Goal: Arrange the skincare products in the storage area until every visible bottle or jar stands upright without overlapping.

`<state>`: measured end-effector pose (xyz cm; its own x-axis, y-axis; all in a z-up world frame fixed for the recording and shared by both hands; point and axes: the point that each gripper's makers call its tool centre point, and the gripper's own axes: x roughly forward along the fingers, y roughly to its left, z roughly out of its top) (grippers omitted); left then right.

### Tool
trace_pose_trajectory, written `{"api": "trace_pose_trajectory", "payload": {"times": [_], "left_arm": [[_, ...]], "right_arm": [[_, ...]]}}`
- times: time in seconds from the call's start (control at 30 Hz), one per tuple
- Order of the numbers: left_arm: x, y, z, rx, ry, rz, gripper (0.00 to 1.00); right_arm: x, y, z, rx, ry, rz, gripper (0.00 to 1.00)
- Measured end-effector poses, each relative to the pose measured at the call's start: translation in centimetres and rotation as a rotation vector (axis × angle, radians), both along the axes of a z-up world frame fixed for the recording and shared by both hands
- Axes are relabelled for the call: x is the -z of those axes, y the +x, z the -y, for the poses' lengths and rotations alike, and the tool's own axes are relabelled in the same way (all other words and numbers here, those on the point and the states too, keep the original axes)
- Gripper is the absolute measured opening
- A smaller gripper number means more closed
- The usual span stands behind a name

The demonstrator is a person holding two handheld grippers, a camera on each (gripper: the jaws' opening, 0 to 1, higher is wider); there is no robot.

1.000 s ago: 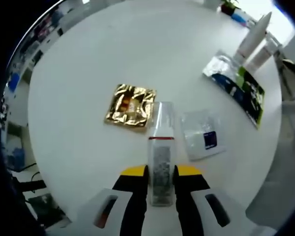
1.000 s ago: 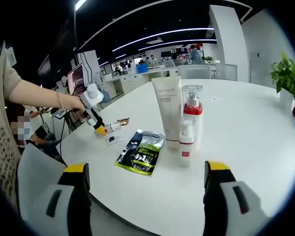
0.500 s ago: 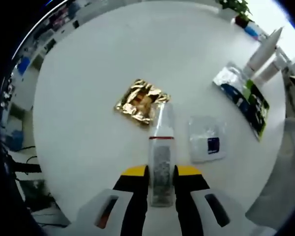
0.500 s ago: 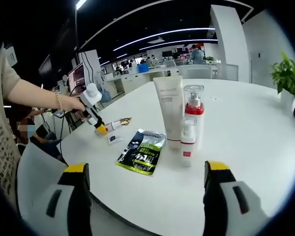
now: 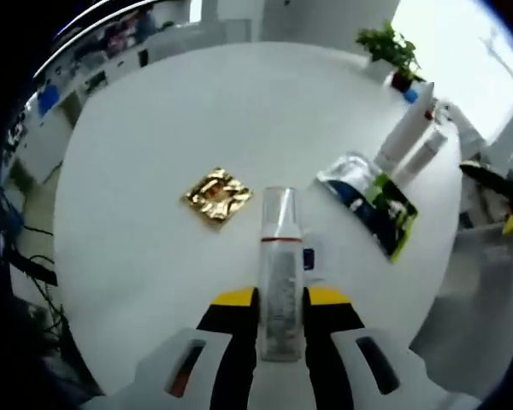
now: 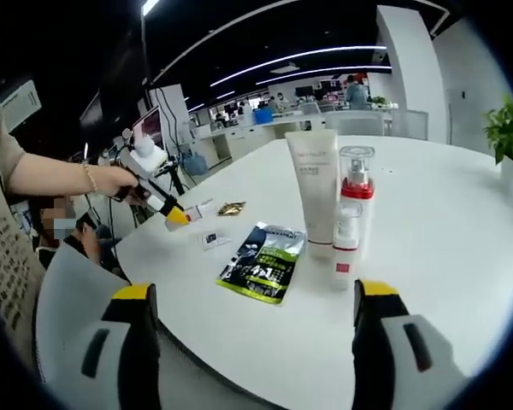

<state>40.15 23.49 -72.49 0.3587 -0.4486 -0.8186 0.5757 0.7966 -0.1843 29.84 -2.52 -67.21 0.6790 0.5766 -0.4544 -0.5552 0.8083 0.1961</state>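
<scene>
Overhead, left gripper (image 5: 280,301) clamps a clear-capped bottle (image 5: 279,282) above the table (image 5: 137,154).

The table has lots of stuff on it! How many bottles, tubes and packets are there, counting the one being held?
Bottles: 3, one in the left gripper and two standing by the tube, a tall one and a short one.
Tubes: 1, the white tube.
Packets: 3, gold, green-and-black and small white.
Total: 7.
</scene>
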Motion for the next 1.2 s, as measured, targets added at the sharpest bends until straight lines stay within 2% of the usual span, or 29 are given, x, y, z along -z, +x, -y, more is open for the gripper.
{"api": "trace_pose_trajectory", "payload": {"times": [0.27,0.5,0.6,0.8,0.9,0.97,1.2], "left_arm": [[-2.0,-3.6,0.5,0.0,-0.029,0.04,0.16],[-3.3,-5.8,1.4,0.004,-0.052,0.077,0.16],[-4.3,-6.5,2.3,0.006,-0.08,0.1,0.16],[-6.5,-7.6,4.5,0.012,-0.173,0.143,0.16],[-7.4,-8.0,5.7,0.02,-0.218,0.171,0.16],[-8.2,-8.5,7.0,0.04,-0.268,0.187,0.16],[-9.8,-10.0,10.0,0.083,-0.374,0.218,0.16]], "right_arm": [[-0.2,-0.3,-1.0,-0.049,0.004,-0.009,0.95],[-0.7,-0.5,-2.0,-0.074,0.05,-0.018,0.92],[-1.2,-0.3,-3.3,-0.088,0.089,-0.021,0.91],[-2.5,-0.1,-5.6,-0.135,0.139,-0.001,0.91],[-3.0,-0.1,-6.4,-0.184,0.106,0.021,0.9],[-3.6,-0.2,-7.0,-0.2,0.129,0.025,0.9],[-6.5,0.1,-8.1,-0.212,0.261,0.035,0.86]]}}
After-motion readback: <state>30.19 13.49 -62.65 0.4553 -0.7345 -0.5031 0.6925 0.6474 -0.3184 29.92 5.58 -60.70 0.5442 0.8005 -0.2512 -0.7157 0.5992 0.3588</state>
